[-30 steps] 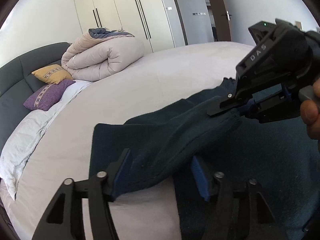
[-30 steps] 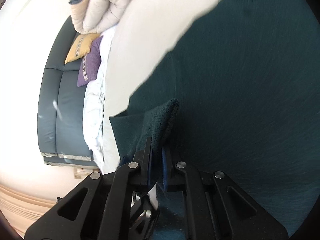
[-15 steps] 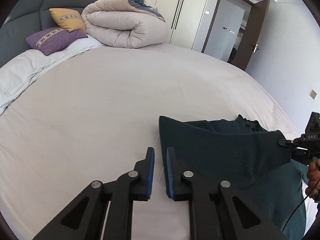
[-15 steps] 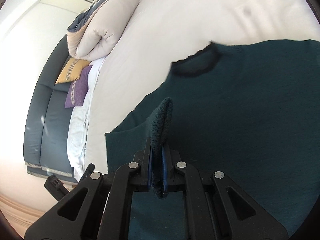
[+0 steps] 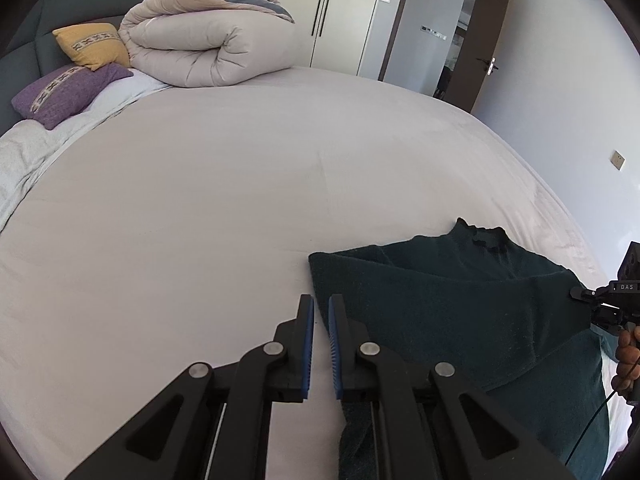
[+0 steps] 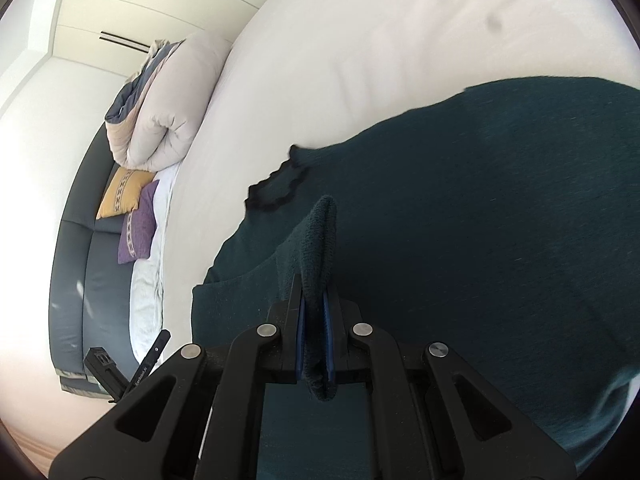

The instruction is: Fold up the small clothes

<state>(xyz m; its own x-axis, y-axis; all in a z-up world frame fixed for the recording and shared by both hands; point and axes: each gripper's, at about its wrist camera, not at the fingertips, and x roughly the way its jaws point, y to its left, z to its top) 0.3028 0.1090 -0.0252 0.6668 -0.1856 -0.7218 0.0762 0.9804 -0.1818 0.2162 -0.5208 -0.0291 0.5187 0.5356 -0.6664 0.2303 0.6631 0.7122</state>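
A dark green sweater (image 5: 440, 320) lies on the bed at the lower right of the left wrist view, ruffled collar (image 5: 484, 236) at its far end. One sleeve (image 5: 520, 292) is drawn across the body. My right gripper (image 5: 580, 294) holds its end at the far right edge, a hand (image 5: 628, 352) behind it. In the right wrist view the right gripper (image 6: 314, 292) is shut on the sleeve cuff (image 6: 320, 232) above the sweater body (image 6: 480, 220). My left gripper (image 5: 320, 300) hovers over bare sheet just left of the sweater. Its jaws are closing, nearly together, nothing between them.
The pale bed sheet (image 5: 200, 220) spreads wide to the left and beyond the sweater. A rolled beige duvet (image 5: 208, 48), a yellow cushion (image 5: 92, 44) and a purple cushion (image 5: 68, 92) sit by the dark headboard. Wardrobes and an open door (image 5: 488, 40) stand behind.
My left gripper let go of the sleeve, drew its jaws together and pulled off the sweater to the left. My right gripper carried the cuff across the sweater body.
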